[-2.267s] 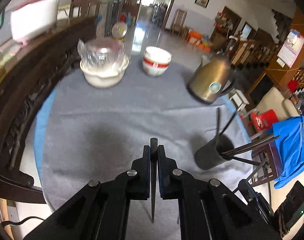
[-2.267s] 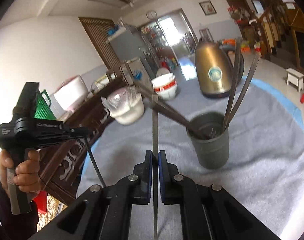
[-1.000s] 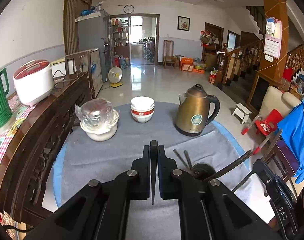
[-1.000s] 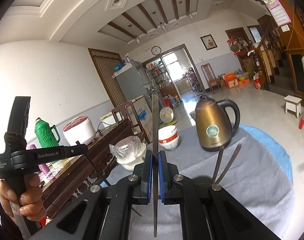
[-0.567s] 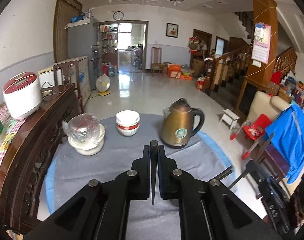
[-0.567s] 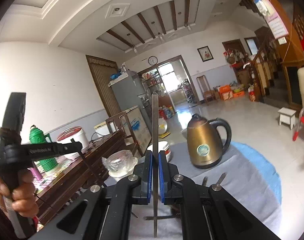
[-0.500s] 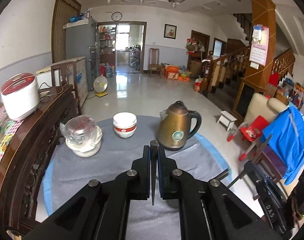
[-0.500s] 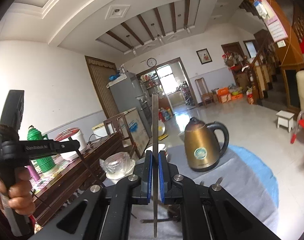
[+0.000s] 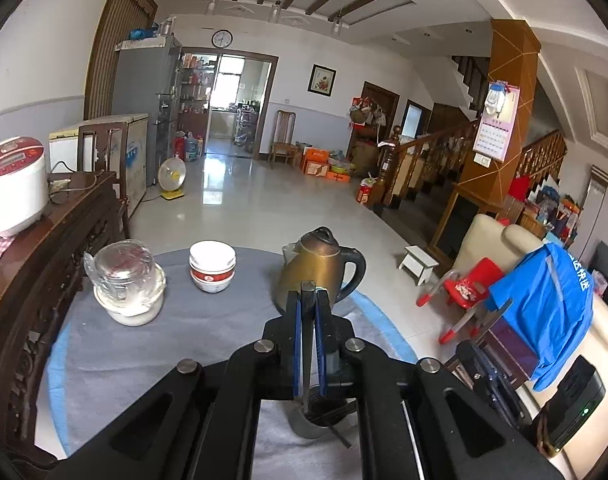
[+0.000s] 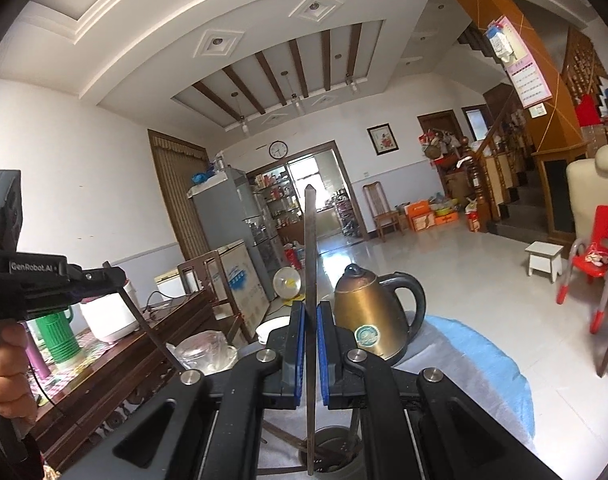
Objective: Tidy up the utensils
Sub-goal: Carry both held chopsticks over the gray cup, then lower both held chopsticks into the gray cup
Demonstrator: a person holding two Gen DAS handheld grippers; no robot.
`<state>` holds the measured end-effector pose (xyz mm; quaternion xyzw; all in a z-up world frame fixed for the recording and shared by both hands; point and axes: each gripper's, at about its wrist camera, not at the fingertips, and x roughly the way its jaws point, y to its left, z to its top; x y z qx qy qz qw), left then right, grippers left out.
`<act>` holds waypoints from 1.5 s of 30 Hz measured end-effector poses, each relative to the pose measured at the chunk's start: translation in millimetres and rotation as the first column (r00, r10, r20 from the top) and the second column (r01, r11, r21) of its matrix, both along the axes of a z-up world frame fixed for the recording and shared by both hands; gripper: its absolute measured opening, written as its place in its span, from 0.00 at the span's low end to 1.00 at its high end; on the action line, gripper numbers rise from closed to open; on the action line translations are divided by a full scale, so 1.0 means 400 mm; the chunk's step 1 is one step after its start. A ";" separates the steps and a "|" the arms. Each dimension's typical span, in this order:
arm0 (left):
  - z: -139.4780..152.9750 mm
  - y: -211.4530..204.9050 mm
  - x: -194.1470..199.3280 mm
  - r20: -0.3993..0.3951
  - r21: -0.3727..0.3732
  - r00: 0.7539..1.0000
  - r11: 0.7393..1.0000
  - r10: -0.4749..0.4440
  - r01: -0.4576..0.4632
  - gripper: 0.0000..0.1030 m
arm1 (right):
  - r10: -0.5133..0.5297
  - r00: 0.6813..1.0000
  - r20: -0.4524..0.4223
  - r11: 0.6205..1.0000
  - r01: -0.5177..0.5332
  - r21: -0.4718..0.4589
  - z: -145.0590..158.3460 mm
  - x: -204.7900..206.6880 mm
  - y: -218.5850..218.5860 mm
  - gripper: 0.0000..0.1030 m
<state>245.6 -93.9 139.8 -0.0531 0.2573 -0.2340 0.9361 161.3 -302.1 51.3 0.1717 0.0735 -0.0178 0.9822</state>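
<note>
Two handheld claws hang above a round counter [image 9: 208, 332] draped in grey cloth, each clamped on one thin dark chopstick. The left claw [image 9: 307, 300] pinches its chopstick [image 9: 306, 384] between blue-edged pads, and the stick's lower end hangs over the mouth of a dark cylindrical utensil holder [image 9: 311, 426] that stands near the counter's front edge with other sticks already leaning inside. In the right wrist view, the right claw [image 10: 311, 320] grips a long chopstick [image 10: 311, 248] held upright, its top rising high above the jaws and its lower tip reaching down to the holder's [image 10: 335, 462] rim; whether the tip is already inside cannot be told. At the left of that same view a bare hand holds the left claw's handle, its stick slanting downward. Behind the holder stand a bronze-coloured kettle [image 9: 317, 266], a stack of white bowls with a red band [image 9: 212, 266] and a plastic-covered bowl [image 9: 128, 286]. The chopsticks look light, stiff and smooth, so they could likely pivot or slip in a narrow pinch; gripping near the middle, as here, seems best for keeping each one vertical while it is lowered into the holder.
</note>
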 end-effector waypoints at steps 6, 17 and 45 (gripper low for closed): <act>-0.020 -0.031 0.021 0.012 -0.024 1.000 1.000 -0.005 0.005 0.07 | -0.026 1.000 0.000 0.999 0.026 -0.032 -0.012 0.033 0.011 0.06; -0.117 -0.104 0.067 0.050 -0.011 0.999 1.000 0.014 -0.014 0.07 | -0.062 0.997 -0.050 0.997 0.060 -0.044 -0.089 0.092 0.011 0.06; -0.235 -0.099 0.077 -0.092 0.046 0.996 0.999 -0.015 0.019 0.07 | -0.053 0.991 -0.120 0.997 0.047 -0.055 -0.136 0.084 0.042 0.06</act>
